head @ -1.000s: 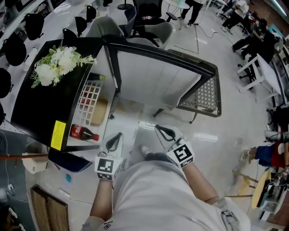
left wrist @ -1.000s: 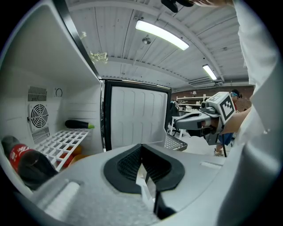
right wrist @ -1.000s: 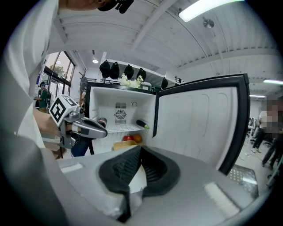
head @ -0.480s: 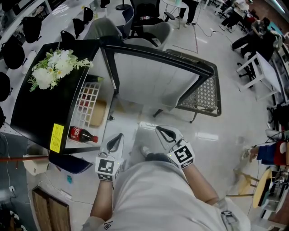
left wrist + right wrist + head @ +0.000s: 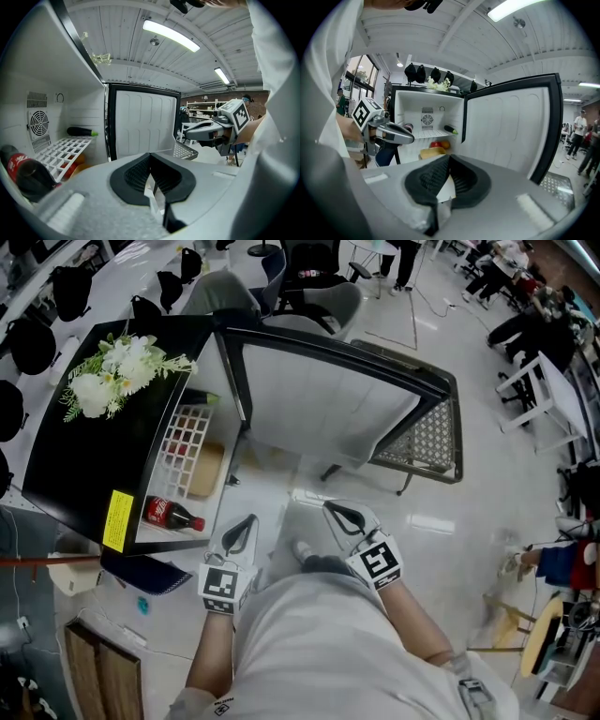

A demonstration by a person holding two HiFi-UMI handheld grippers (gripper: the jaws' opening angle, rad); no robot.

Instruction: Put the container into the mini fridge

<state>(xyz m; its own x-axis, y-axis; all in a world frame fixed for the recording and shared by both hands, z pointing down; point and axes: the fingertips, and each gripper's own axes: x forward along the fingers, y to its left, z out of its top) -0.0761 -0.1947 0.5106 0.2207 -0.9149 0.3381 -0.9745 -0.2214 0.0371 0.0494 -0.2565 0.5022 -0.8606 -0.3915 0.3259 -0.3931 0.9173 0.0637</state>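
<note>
Ahead: open fridge (image 5: 75, 465), with the container (image 5: 302, 521) held low in front of it between both grippers. Left gripper (image 5: 151, 185): jaws nearly closed on a thin white sliver. Right gripper (image 5: 443, 183): same. Judged to be the container's opposite rims. Pale thin plastic, so probably light, flexible and slippery; keep it level, pinch gently. Lid, contents and outline unreadable in the head view; near side cut off by the person's body; lower fridge interior partly hidden behind the jaws
</note>
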